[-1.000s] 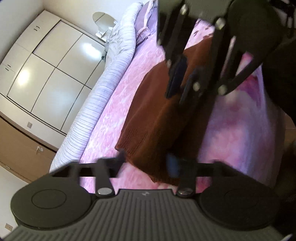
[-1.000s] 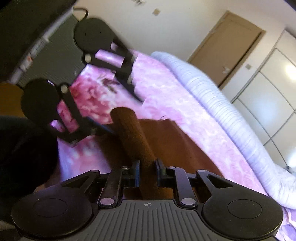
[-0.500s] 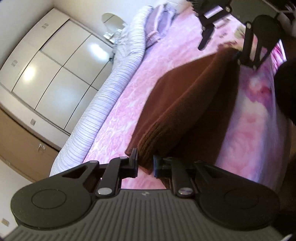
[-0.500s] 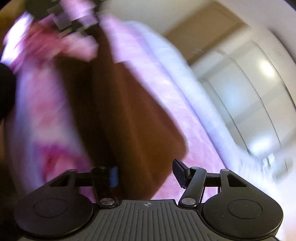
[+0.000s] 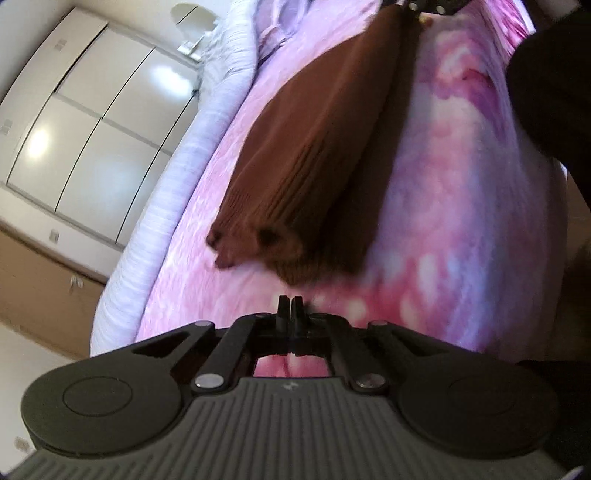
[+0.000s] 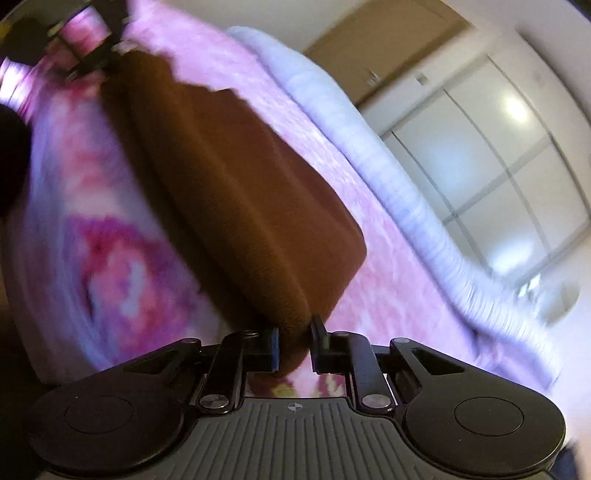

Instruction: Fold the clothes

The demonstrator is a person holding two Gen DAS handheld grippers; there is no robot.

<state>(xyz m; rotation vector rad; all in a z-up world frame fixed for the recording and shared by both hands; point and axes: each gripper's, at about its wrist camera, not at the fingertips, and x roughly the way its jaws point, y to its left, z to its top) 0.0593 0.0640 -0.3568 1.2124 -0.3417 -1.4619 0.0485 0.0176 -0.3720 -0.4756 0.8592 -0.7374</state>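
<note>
A brown knitted garment (image 5: 317,147) lies folded lengthwise on the pink floral bedspread (image 5: 454,221). In the left wrist view my left gripper (image 5: 289,306) is shut and empty, just short of the garment's near ribbed end. In the right wrist view my right gripper (image 6: 294,341) is shut on the garment's (image 6: 236,192) other end, a thick fold pinched between the fingers. The left gripper shows blurred at the garment's far end in that view (image 6: 92,48). The right gripper shows at the top edge of the left wrist view (image 5: 424,7).
A rolled pale lilac striped duvet (image 5: 177,206) runs along the far side of the bed. White wardrobe doors (image 5: 85,122) and a wooden door (image 6: 384,44) stand beyond. A dark sleeve (image 5: 554,85) is at the right edge.
My left gripper let go of the garment's ribbed end, shut empty and pulled back a little. My right gripper, open half a second ago, has closed on the other end.
</note>
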